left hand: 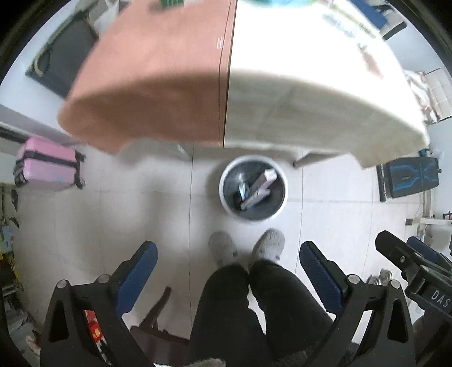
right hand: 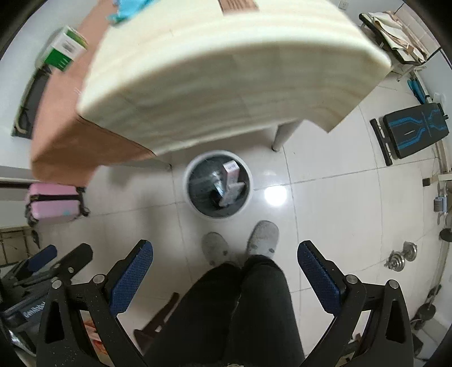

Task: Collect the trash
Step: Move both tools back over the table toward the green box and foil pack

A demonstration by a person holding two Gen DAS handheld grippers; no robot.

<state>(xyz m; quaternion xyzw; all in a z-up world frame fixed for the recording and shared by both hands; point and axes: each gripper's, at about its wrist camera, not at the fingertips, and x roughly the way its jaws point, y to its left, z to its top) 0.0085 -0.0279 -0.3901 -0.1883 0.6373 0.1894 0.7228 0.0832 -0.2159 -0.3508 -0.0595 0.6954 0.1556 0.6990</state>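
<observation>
A round white trash bin (left hand: 226, 203) with a dark liner stands on the floor below the table edge; it also shows in the right wrist view (right hand: 188, 194). Boxes and wrappers (left hand: 258, 187) lie inside it, seen too in the right wrist view (right hand: 230, 183). My left gripper (left hand: 228, 249) is open and empty, high above the floor. My right gripper (right hand: 225, 248) is open and empty, also held high. A green and white box (right hand: 63, 50) stands on the table. Something blue (right hand: 130, 7) lies at the table's far edge.
The table carries a pink cloth (left hand: 158, 70) and a cream cloth (left hand: 310, 79). The person's legs and grey slippers (left hand: 245, 248) are just in front of the bin. A pink suitcase (left hand: 48, 168) stands left, a black and blue bench (right hand: 415, 132) right, dumbbells (right hand: 401, 257) lower right.
</observation>
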